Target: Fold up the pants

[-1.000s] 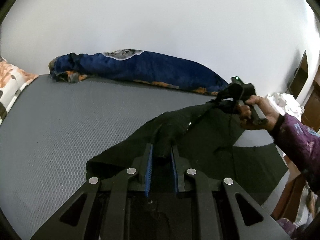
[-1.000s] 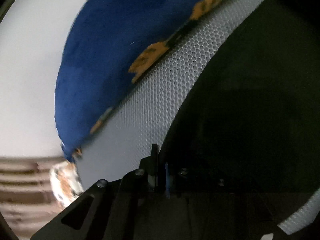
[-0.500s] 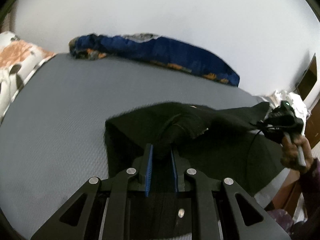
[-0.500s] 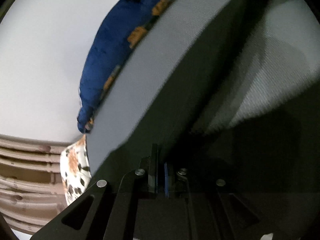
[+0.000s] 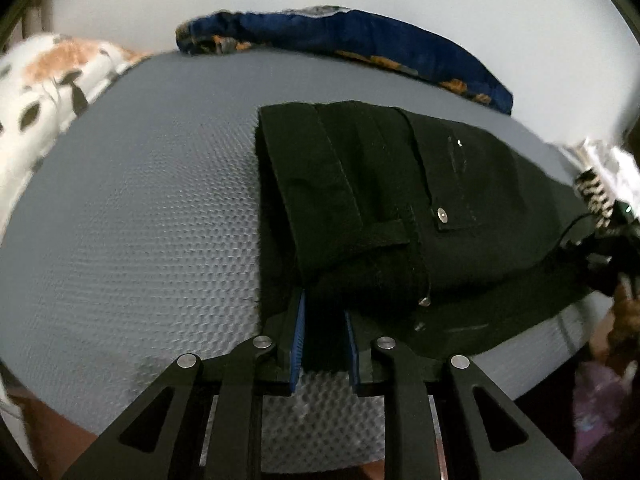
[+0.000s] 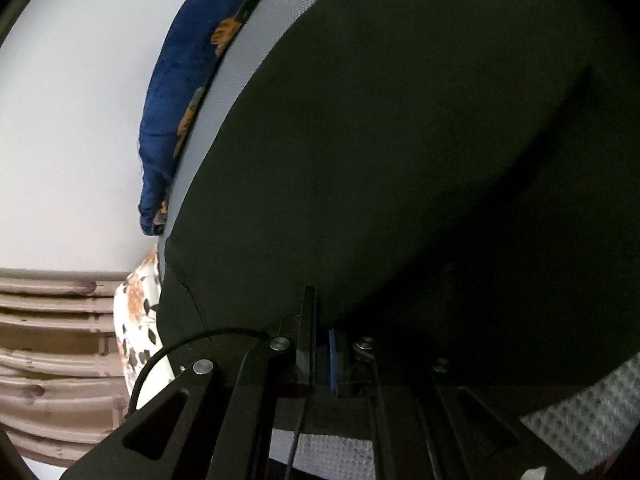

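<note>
Black pants (image 5: 380, 200) lie folded over on the grey bed (image 5: 140, 220), waistband and metal button on top. My left gripper (image 5: 324, 312) is at the near edge of the pants, its blue-padded fingers (image 5: 298, 332) closed on a bunch of the black cloth. My right gripper (image 6: 320, 320) is nearly closed, pinching the pants' edge (image 6: 400, 140), which fills that view. The right gripper also shows at the far right of the left wrist view (image 5: 608, 252), held by a hand.
A blue blanket with orange flowers (image 5: 360, 44) lies along the white wall at the back of the bed. A white pillow with orange and black print (image 5: 48, 80) is at the left. A wooden headboard (image 6: 52, 340) shows in the right wrist view.
Both grippers have pulled the lifted pants toward the near edge and lowered them, so the top layer now lies folded over flat on the bed.
</note>
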Action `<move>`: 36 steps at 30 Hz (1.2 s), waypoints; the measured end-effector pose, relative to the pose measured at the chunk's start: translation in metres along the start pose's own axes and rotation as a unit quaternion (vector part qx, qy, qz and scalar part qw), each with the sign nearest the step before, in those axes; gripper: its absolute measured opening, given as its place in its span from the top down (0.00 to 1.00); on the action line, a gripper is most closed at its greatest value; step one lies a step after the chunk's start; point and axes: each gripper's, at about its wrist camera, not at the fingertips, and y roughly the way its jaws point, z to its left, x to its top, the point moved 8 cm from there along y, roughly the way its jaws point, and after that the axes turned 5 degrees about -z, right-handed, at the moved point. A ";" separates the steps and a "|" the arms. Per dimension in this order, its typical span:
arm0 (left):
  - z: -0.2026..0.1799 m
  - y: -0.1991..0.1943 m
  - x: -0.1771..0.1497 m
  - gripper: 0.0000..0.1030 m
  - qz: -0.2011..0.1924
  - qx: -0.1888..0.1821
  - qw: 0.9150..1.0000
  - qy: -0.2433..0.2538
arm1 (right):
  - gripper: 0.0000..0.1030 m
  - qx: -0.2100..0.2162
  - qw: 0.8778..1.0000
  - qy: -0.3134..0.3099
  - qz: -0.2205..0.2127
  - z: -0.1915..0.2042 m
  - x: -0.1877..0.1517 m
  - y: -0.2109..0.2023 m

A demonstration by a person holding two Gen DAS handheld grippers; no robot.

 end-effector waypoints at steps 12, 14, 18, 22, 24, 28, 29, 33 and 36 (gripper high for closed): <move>-0.084 -0.060 0.050 0.21 -0.108 -0.012 0.991 0.079 | 0.70 0.180 0.969 0.144 -0.094 -0.030 0.064 -0.031; -0.128 -0.047 0.061 0.21 -0.102 -0.055 0.987 0.110 | 0.70 0.184 0.967 0.143 -0.105 -0.030 0.074 -0.037; -0.222 -0.015 0.065 0.21 -0.076 -0.153 0.970 0.174 | 0.60 0.164 0.968 0.120 -0.147 -0.036 0.089 -0.056; -0.293 0.016 0.060 0.21 -0.040 -0.254 0.941 0.221 | 0.50 0.165 0.967 0.076 -0.179 -0.039 0.107 -0.081; -0.319 0.031 0.051 0.21 -0.019 -0.273 0.931 0.243 | 0.49 0.181 0.967 0.061 -0.167 -0.037 0.111 -0.083; -0.338 0.045 0.045 0.21 -0.009 -0.260 0.924 0.281 | 0.47 0.219 0.965 0.029 -0.144 -0.025 0.117 -0.093; -0.339 0.042 0.046 0.21 -0.008 -0.274 0.921 0.276 | 0.42 0.226 0.964 0.017 -0.138 -0.021 0.118 -0.096; -0.334 0.038 0.055 0.21 0.040 -0.363 0.908 0.207 | 0.35 0.247 0.961 -0.020 -0.121 -0.017 0.120 -0.102; -0.329 0.053 0.065 0.21 0.054 -0.334 0.922 0.188 | 0.35 0.254 0.960 -0.041 -0.115 -0.013 0.122 -0.101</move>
